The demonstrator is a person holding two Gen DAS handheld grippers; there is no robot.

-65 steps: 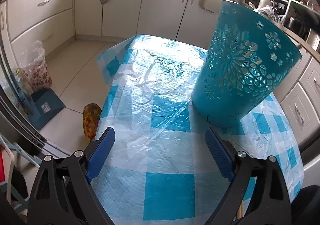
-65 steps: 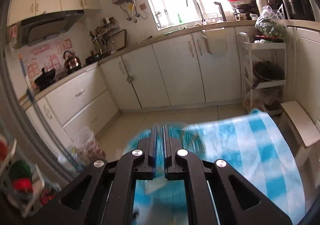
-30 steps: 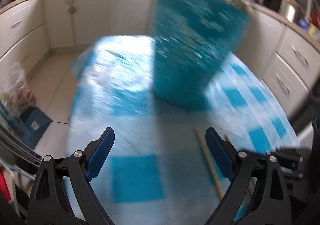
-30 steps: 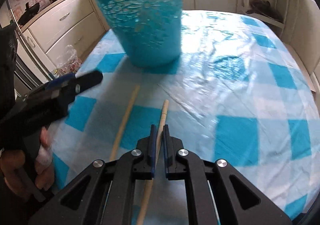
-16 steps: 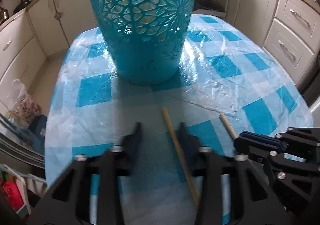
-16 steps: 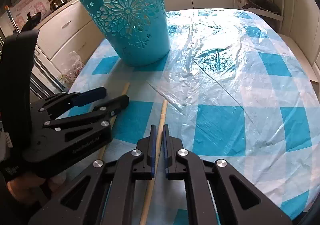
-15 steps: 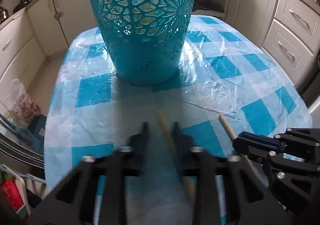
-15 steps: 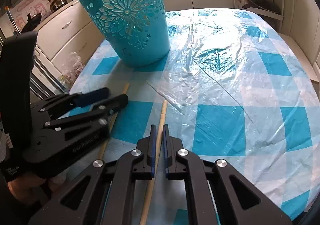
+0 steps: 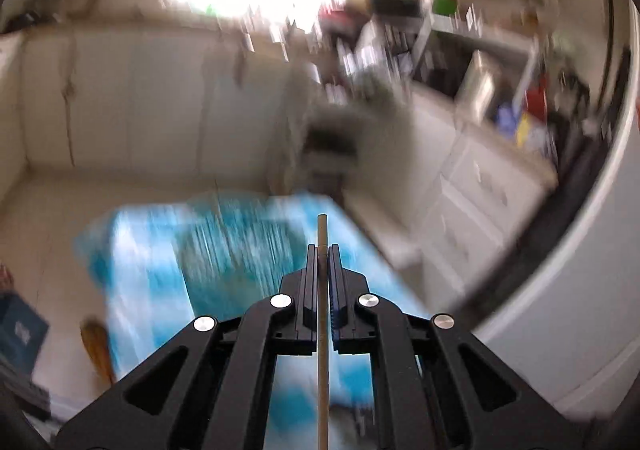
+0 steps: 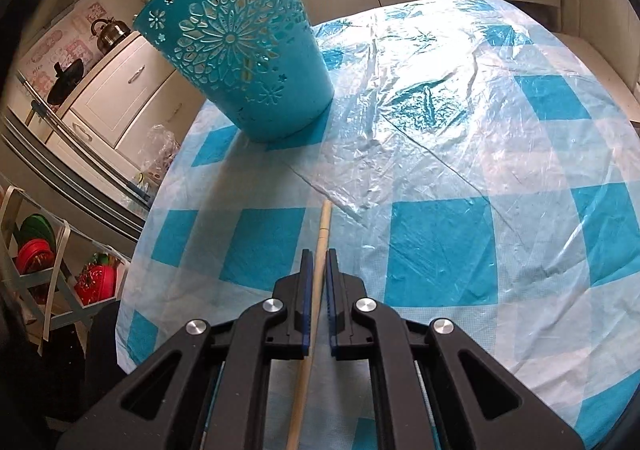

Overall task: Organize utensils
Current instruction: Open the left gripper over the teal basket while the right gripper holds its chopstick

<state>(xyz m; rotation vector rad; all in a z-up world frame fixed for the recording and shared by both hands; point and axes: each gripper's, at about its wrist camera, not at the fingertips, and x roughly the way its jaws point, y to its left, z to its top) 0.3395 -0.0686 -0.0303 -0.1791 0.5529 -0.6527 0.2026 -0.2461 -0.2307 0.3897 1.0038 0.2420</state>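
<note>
I am holding one wooden stick in my left tongs, jaws narrow and clamped on its shaft. The stick is running straight along the line of the fingers, its blunt tip poking out past them. The left view is heavily blurred; I am reading that as fast motion with the stick up off the table, well above the checked tablecloth. The blue smear ahead of the tongs may be the bucket; I cannot tell.

My right tongs are sitting low at the near edge of the table, jaws narrow around a second stick. Whether the pads are actually gripping it or only bracketing it I cannot tell for certain; they look closed on it. This stick is lying flat on the tablecloth, long axis pointing away from me toward the far left corner.

The blue cutout bucket is standing upright on that far left part of the table, well apart from the stick tip, open mouth up.

Judgement: the bucket lies forward and left of the right tongs, on the left-hand side, so the left tongs are probably nearer. Each stick is needing to be tipped from horizontal to vertical above the rim.
</note>
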